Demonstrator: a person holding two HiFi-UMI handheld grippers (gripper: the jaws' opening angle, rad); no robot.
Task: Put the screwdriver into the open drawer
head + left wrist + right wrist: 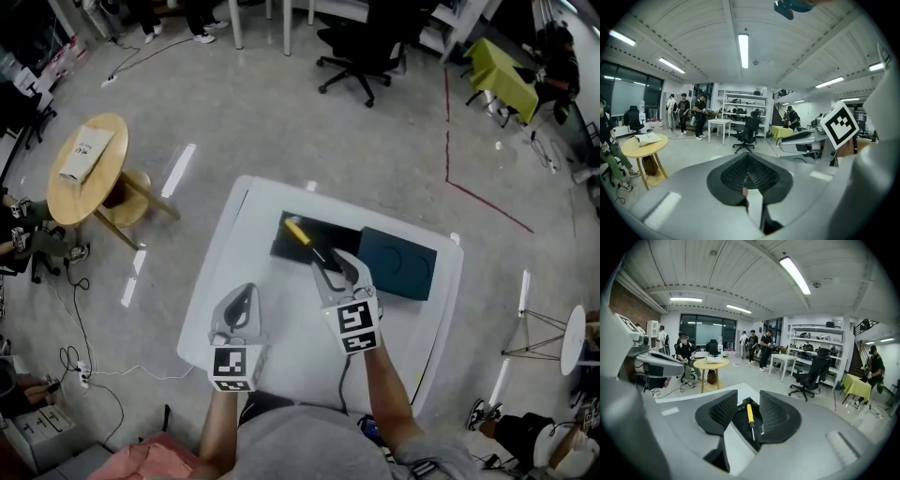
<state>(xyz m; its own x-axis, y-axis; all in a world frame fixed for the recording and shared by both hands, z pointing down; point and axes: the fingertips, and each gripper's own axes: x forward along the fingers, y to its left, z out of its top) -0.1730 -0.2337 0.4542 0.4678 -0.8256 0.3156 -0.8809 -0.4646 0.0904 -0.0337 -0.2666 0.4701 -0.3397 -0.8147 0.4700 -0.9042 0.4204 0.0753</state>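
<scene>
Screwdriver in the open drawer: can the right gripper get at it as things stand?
Probably yes. The screwdriver lies uncovered in the drawer. The right gripper hangs near it with jaws open and empty, aimed at it, and nothing stands between them.

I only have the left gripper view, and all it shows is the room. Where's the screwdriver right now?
Observer: In the head view, the screwdriver lies inside the open black drawer on the white table.
Operator: Is the right gripper gripping it?
Observer: No. The right gripper has its jaws apart, and its own view shows the screwdriver lying beyond them, untouched.
Operator: What's next to the drawer?
Observer: A dark teal case sits against the drawer's right end.
</scene>
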